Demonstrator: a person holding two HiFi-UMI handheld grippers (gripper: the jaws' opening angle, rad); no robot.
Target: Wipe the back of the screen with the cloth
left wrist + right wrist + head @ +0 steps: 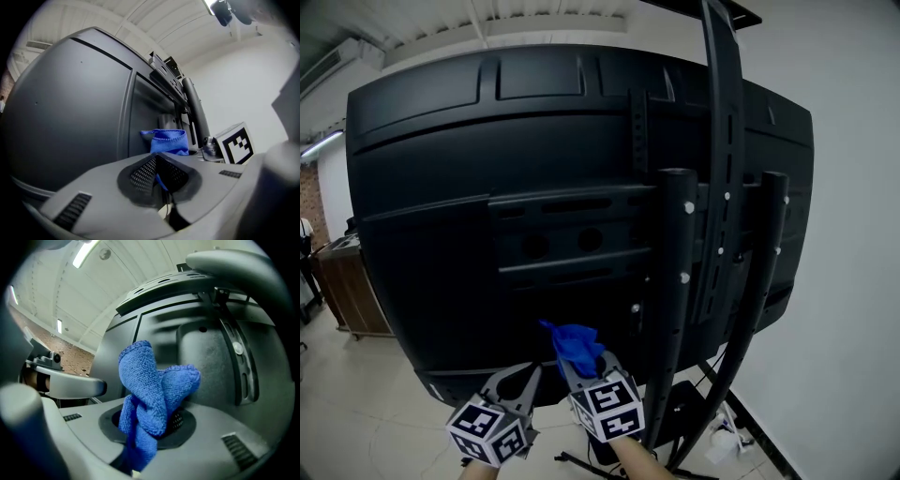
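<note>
so your right gripper (580,367) clamps the cloth (572,341) just before the screen's (487,187) lower back, nearer it than the closed, empty left gripper (530,373).

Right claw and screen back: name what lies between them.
The blue cloth, clamped in the right claw, bunches up between it and the screen back, clearest in the right gripper view.

Floor and stand
The black stand (672,281) carrying the screen (487,187) stood on the pale floor (356,422), near a wooden cabinet (352,291).
</note>
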